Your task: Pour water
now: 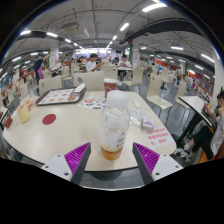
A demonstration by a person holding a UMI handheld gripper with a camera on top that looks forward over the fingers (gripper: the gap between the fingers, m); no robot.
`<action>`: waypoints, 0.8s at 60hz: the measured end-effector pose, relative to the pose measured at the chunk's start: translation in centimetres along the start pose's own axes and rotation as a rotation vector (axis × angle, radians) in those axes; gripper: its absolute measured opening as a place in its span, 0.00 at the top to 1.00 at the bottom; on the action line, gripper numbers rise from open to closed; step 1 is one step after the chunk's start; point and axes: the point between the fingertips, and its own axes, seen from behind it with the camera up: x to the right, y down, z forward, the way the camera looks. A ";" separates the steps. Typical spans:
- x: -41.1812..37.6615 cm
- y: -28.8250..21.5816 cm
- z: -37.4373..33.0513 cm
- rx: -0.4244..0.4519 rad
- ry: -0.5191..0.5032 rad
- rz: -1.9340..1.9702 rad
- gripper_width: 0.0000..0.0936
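- Gripper view shows the tongs (112, 160) spread wide, their purple pads (76, 155) flanking a clear plastic bottle (115, 125) with gaps either side, so nothing is gripped.
- Judged step: approach; next the tongs must close squarely on the bottle's body.
- Bottle stands near the white table (60, 135) edge; a red disc (49, 119), tray (61, 96) and cup (110, 87) lie beyond.
- Farther off, a bright hall of tables with ceiling lights.

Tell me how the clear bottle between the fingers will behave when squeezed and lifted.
The clear bottle looks like thin plastic, so it may dent under a firm squeeze. It stands tall and narrow on the round table, so a sideways nudge could probably tip it. The gripper is open, with its pads either side; the smooth wall may be slippery.
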 end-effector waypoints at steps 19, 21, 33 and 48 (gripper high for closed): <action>-0.1 -3.8 6.2 0.111 -0.051 0.017 0.41; -0.2 -3.8 6.3 0.117 -0.054 0.019 0.43; -0.4 -4.2 6.7 0.122 -0.028 0.011 0.51; -1.0 -7.5 5.9 0.117 0.117 -0.099 0.51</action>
